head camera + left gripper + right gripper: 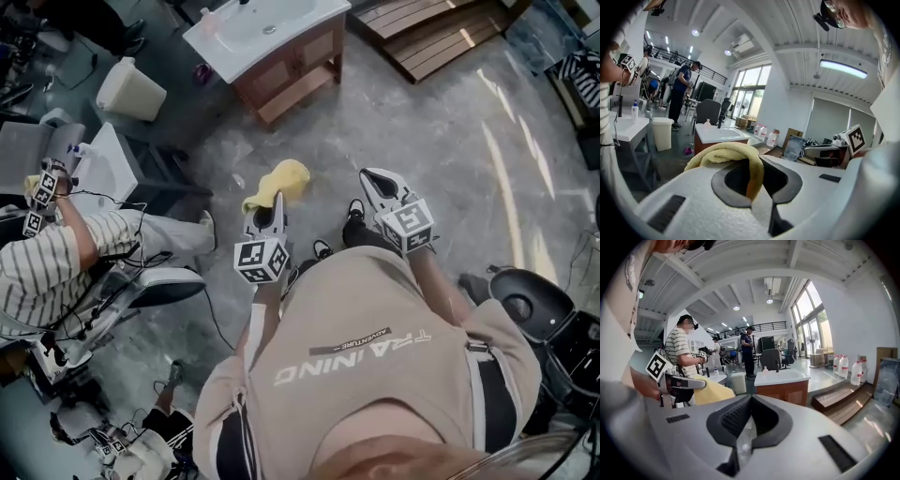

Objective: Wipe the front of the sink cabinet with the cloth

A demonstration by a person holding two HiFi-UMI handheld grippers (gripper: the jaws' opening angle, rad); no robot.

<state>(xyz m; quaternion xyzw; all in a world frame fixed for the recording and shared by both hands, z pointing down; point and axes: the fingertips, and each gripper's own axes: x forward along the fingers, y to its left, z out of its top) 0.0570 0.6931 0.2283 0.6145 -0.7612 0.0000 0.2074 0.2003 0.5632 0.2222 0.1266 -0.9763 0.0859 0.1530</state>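
Observation:
The sink cabinet [286,58], brown wood under a white basin top, stands on the grey floor ahead of me; it also shows in the left gripper view [718,138] and the right gripper view [783,386]. My left gripper [272,202] is shut on a yellow cloth [280,180], which folds over its jaws [736,157] and hangs well short of the cabinet. My right gripper [371,179] is beside it, shut with nothing between its jaws [750,401]. The right gripper view catches the cloth [710,393] at its left.
A person in a striped shirt [58,253] works at a second white sink unit [105,169] on the left. A white bin [129,89] stands left of the cabinet, wooden steps [431,33] right of it. A black stool [530,300] is at my right.

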